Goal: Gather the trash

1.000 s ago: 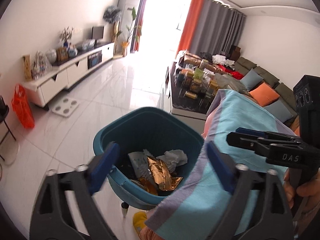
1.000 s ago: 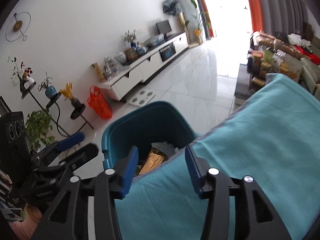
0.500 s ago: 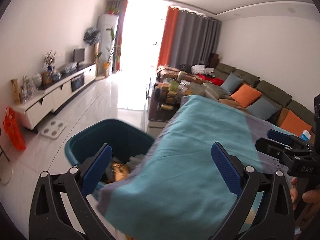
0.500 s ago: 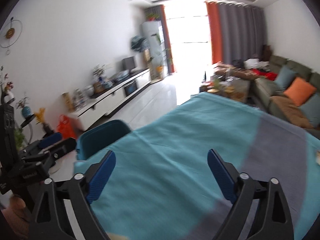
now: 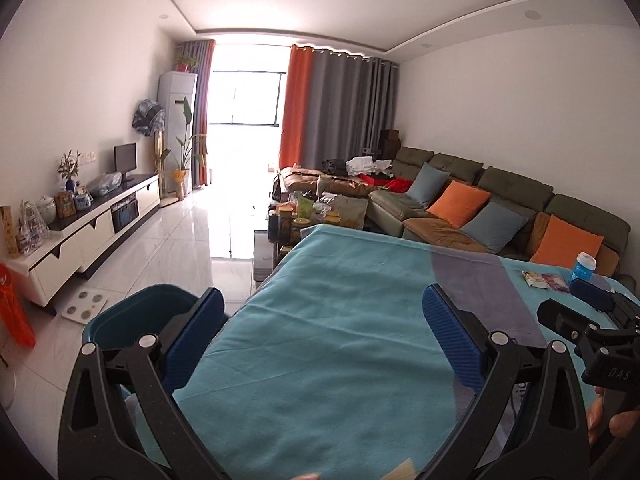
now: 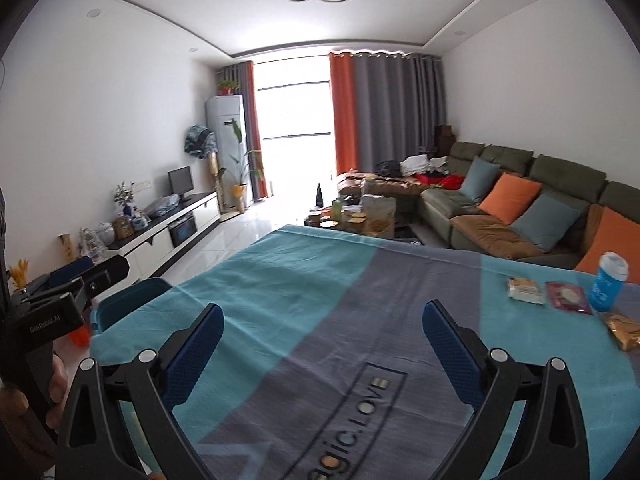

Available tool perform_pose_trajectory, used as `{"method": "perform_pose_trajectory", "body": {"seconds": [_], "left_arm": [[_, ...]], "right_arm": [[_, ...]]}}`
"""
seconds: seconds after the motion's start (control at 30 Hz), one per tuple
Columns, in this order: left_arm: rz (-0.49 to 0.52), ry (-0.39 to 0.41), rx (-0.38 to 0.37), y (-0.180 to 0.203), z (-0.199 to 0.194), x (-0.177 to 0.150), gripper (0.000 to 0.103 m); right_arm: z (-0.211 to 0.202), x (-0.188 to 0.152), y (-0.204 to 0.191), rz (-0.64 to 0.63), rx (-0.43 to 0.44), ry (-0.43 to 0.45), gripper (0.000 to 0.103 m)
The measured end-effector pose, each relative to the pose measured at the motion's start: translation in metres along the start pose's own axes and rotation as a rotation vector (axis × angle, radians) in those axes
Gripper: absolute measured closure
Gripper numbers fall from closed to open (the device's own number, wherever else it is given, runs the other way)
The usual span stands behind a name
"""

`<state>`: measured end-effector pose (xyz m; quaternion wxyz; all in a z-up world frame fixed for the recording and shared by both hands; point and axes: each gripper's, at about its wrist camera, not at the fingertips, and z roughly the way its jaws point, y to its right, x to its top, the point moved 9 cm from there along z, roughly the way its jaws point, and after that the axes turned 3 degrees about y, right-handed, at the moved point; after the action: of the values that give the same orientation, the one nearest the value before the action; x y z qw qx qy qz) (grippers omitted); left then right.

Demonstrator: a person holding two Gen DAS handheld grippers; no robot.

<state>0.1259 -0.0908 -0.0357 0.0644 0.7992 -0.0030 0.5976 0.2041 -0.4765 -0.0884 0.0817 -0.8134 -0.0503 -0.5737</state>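
A teal trash bin [image 5: 116, 320] stands on the floor at the table's left edge, mostly hidden behind the cloth; its rim [image 6: 128, 300] also shows in the right wrist view. On the far right of the teal-and-grey tablecloth [image 6: 320, 280] lie a pale wrapper [image 6: 526, 290], a dark red wrapper [image 6: 568, 296], a yellow snack bag [image 6: 626, 330] and a blue cup [image 6: 608, 282]. My left gripper [image 5: 322, 312] hangs open over the cloth, nothing between its fingers. My right gripper [image 6: 323, 320] is opening wide over the cloth's grey band and holds nothing.
A low coffee table [image 5: 316, 216] crowded with jars stands beyond the table. A green sofa [image 6: 520, 200] with orange and blue cushions lines the right wall. A white TV cabinet [image 5: 88, 232] runs along the left wall, with an orange bag [image 5: 12, 316] beside it.
Both views have swung from looking down into the bin to looking across the table top. The right gripper's jaws have spread from narrow to wide. The bin has slid to the lower left.
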Motion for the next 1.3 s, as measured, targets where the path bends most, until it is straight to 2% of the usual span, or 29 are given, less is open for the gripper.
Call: {"method": "perform_pose_trajectory", "body": {"seconds": [0.2,0.5,0.83,1.3], "left_arm": [[0.034,0.050,-0.007,0.025,-0.004,0.003,0.005],[0.068,0.079,-0.043,0.046,-0.011,0.004,0.005],[0.088,0.106,-0.065,0.059,-0.015,0.006,0.005],[0.090,0.120,-0.078,0.059,-0.022,0.006,0.005]], "right_arm": [[-0.018,0.001,0.024,0.032,-0.065,0.040,0.007],[-0.034,-0.001,0.052,0.066,-0.131,0.076,0.007],[-0.043,0.001,0.059,0.071,-0.162,0.096,0.007],[-0.049,0.003,0.065,0.074,-0.182,0.107,0.007]]}}
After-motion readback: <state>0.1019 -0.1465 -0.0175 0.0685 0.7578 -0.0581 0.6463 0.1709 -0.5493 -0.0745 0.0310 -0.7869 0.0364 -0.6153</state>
